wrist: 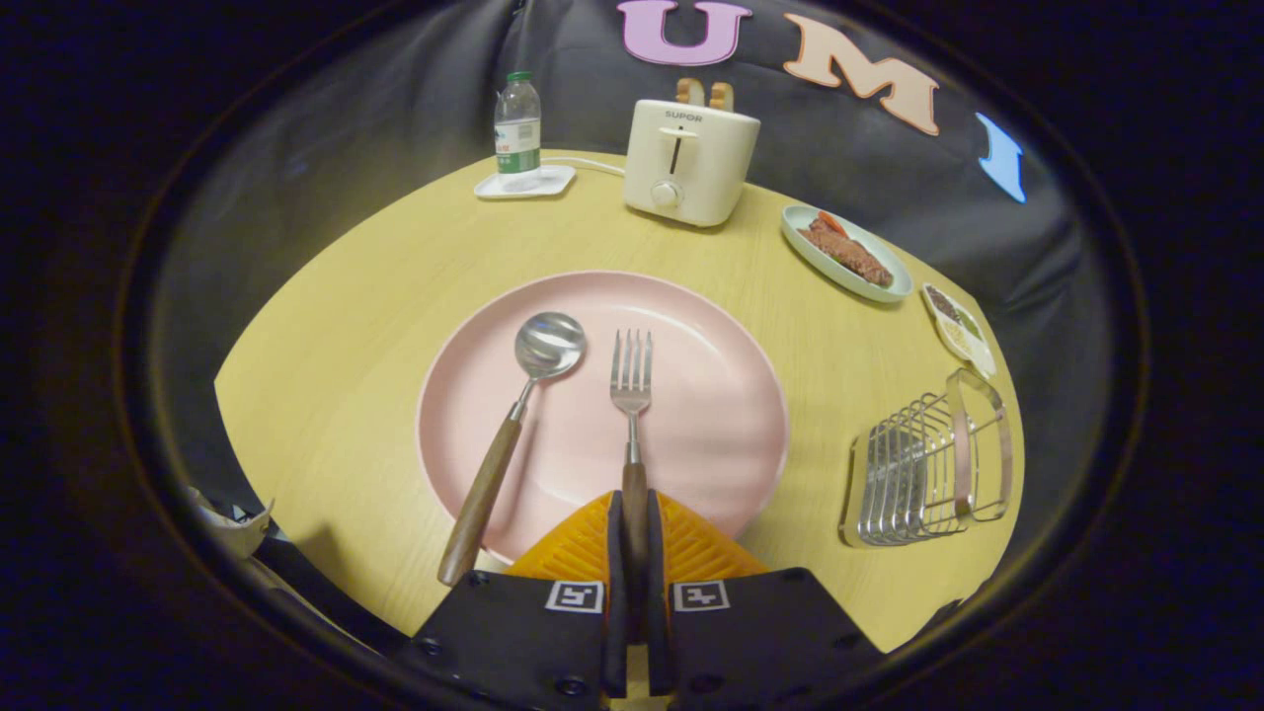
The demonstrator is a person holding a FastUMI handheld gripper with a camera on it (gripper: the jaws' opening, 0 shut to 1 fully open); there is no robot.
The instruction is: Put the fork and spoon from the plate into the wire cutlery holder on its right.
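Note:
A pink plate point(711, 375) lies on the round wooden table, just ahead of my fingers. On it a fork point(631, 395) with a wooden handle points its tines away from me. My gripper point(633, 513) is shut on the fork's handle, which runs back between the two fingers. To the fork's left lies a spoon point(513, 434), bowl up on the plate, with its wooden handle slanting off over the near rim. The wire cutlery holder point(923, 464) stands on the table to the right of the plate.
Beyond the plate stand a cream toaster point(689, 158) with bread in it and a water bottle point(517, 128) on a small white tray. A dish of food point(846, 252) and a smaller dish point(958, 326) sit at the back right, near the table edge.

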